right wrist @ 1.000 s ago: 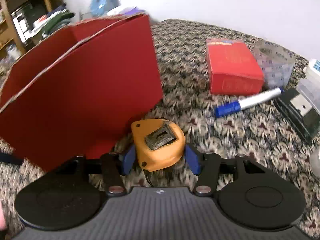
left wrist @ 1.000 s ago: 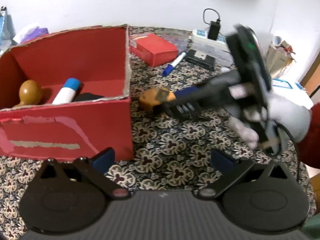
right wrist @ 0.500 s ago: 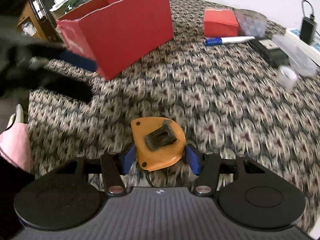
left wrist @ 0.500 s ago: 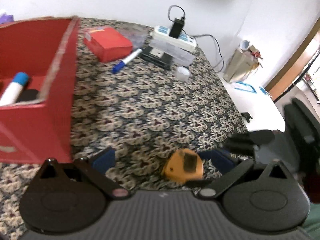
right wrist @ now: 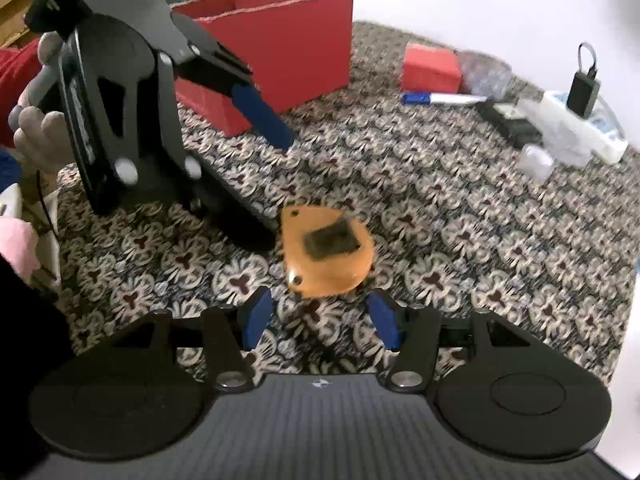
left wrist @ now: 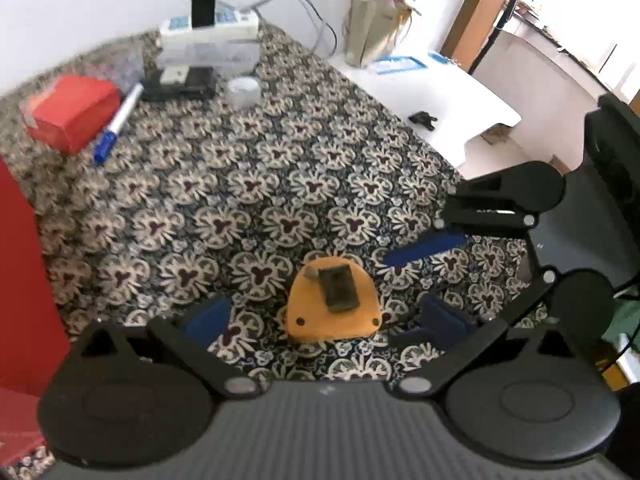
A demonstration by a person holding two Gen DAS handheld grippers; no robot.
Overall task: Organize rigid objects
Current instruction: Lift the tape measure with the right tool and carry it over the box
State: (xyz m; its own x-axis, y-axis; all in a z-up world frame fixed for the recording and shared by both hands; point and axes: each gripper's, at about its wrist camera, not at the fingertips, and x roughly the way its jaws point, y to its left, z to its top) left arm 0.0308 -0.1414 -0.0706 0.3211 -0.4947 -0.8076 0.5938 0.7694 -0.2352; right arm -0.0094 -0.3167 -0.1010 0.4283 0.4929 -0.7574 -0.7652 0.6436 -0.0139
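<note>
Home room: patterned tablecloth point(left wrist: 256, 184), power strip point(left wrist: 208, 30)

orange tape measure point(left wrist: 333, 304), floral-patterned cloth point(left wrist: 248, 184), red box point(right wrist: 288, 56)

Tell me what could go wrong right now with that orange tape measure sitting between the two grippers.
Both grippers are open around the orange tape measure, so neither holds it. The left gripper and right gripper approach from opposite sides and their fingers could collide. The tape measure's rounded body might also slip out of a closing grip, and the red box sits well away, so a loose hold could drop it on the way.
</note>
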